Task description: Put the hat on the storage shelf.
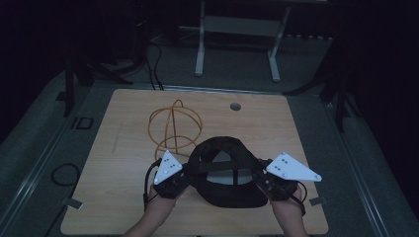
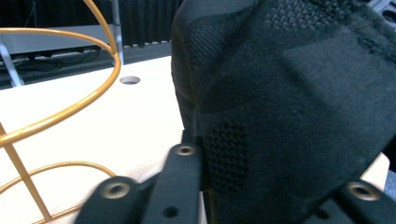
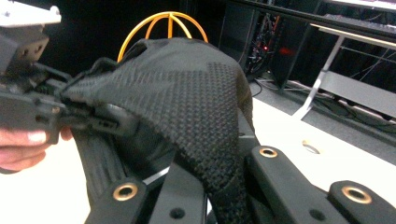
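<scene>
A black knit cap (image 1: 225, 173) hangs upside down over the near part of the wooden table (image 1: 118, 148), stretched between both grippers. My left gripper (image 1: 190, 170) is shut on the cap's left rim; in the left gripper view the dark fabric (image 2: 289, 107) is pinched between its jaws (image 2: 201, 158). My right gripper (image 1: 259, 177) is shut on the right rim, with the fabric (image 3: 187, 93) running down between its jaws (image 3: 229, 158). The right gripper view also shows the left gripper (image 3: 84, 116) gripping the far rim. An orange wire dome frame (image 1: 174, 126) stands just behind the cap.
A round cable hole (image 1: 235, 106) sits near the table's far edge. Beyond the table a white desk frame (image 1: 237, 29) stands on the dark floor. A cable loop (image 1: 64, 173) lies on the floor at the left.
</scene>
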Demonstrator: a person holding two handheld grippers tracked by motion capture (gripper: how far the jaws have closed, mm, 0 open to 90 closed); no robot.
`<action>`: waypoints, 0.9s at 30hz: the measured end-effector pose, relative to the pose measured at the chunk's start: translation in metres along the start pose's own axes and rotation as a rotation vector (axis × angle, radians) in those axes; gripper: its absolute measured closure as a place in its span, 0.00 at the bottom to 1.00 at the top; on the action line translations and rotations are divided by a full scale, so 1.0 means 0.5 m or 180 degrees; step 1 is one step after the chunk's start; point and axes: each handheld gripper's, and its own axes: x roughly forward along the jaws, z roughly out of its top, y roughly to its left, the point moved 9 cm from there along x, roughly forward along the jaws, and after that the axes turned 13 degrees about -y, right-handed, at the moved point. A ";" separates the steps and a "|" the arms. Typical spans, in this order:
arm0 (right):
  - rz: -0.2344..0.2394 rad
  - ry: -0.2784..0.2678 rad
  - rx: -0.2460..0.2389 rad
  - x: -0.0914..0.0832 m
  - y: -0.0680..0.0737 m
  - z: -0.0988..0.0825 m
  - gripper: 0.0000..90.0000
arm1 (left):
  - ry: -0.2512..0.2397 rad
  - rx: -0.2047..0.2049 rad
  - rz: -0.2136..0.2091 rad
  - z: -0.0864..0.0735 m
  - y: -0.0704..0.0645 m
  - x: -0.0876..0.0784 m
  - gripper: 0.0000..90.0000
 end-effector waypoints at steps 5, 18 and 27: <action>-0.0007 -0.0013 0.0008 -0.007 0.001 -0.003 0.98 | -0.0024 0.0104 0.0033 0.009 0.000 0.001 0.98; 0.0007 0.0059 0.0174 -0.039 -0.003 -0.039 0.90 | -0.0151 0.0251 -0.0020 0.062 -0.020 0.001 0.99; 0.0209 0.0090 0.0148 -0.067 0.003 -0.053 0.63 | -0.0260 0.0235 -0.0068 0.109 -0.034 0.012 0.99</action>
